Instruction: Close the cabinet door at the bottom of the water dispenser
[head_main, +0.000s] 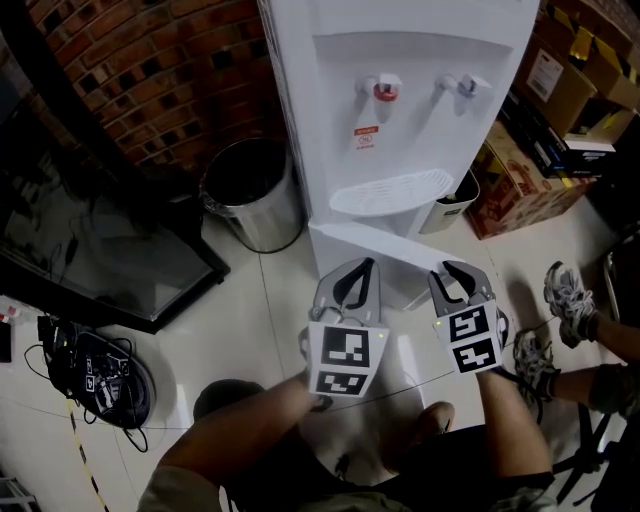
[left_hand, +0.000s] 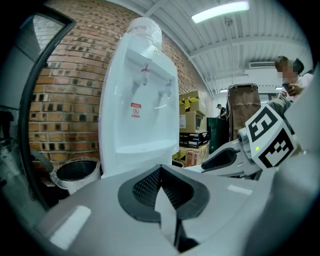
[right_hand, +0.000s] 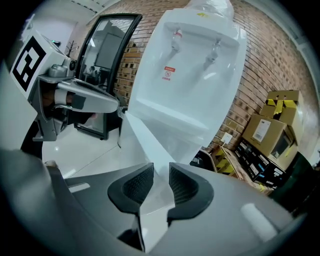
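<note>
while the door stands open: both grippers at its top edge

since the cabinet door (head_main: 372, 246) is swung out from the base of the water dispenser (head_main: 400, 60) toward the person, its top edge runs slantwise below the drip tray (head_main: 392, 192). one door, one dispenser, two taps: a red tap (head_main: 383, 88) and a grey tap (head_main: 466, 85).

two grippers, side by side, tips up at that edge.
- left gripper (head_main: 368, 264): pads tip to tip, clenched, nothing between them.
- right gripper (head_main: 455, 268): jaws parted by a narrow slot. in the right gripper view the door's edge runs straight into the slot. can't tell if the pads touch it.

outward:
- one steel bin (head_main: 250, 195) just left of the dispenser
- one small bin (head_main: 450, 208) tucked at its right
- cardboard boxes (head_main: 520, 180) stacked further right, count unclear
- brick wall (head_main: 150, 70) behind
- one dark glass panel (head_main: 100, 250) leaning at left
- one tangle of cables (head_main: 95, 380) on the tile floor (head_main: 260, 300) near it
- two sneakers (head_main: 565, 290) of a second person at the right edge
</note>
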